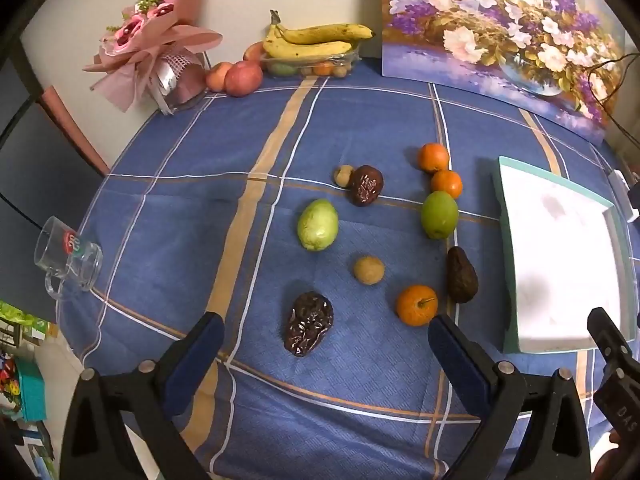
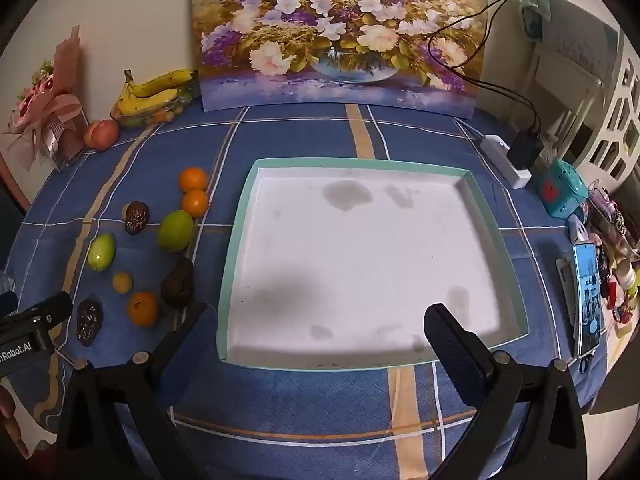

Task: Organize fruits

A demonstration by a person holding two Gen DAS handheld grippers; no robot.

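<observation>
Loose fruits lie on the blue checked tablecloth: three oranges [image 1: 416, 305], a pale green guava [image 1: 317, 224], a green round fruit [image 1: 439, 214], a dark avocado [image 1: 461, 275], two wrinkled dark fruits [image 1: 308, 329], and two small tan fruits [image 1: 369, 269]. A white tray with a teal rim [image 2: 236, 240] lies to their right, empty. My left gripper [image 1: 324, 344] is open above the near dark fruit. My right gripper [image 2: 316, 328] is open over the tray's near edge. The same fruits show left of the tray in the right wrist view, the near orange [image 2: 142, 309] among them.
At the back stand a flower painting [image 2: 340, 32], bananas on a fruit container [image 1: 316, 46], apples [image 1: 242, 78] and a pink bouquet [image 1: 154, 44]. A glass mug [image 1: 68, 258] sits at the left table edge. A power strip [image 2: 506, 160], a teal box and a phone [image 2: 586, 300] lie right.
</observation>
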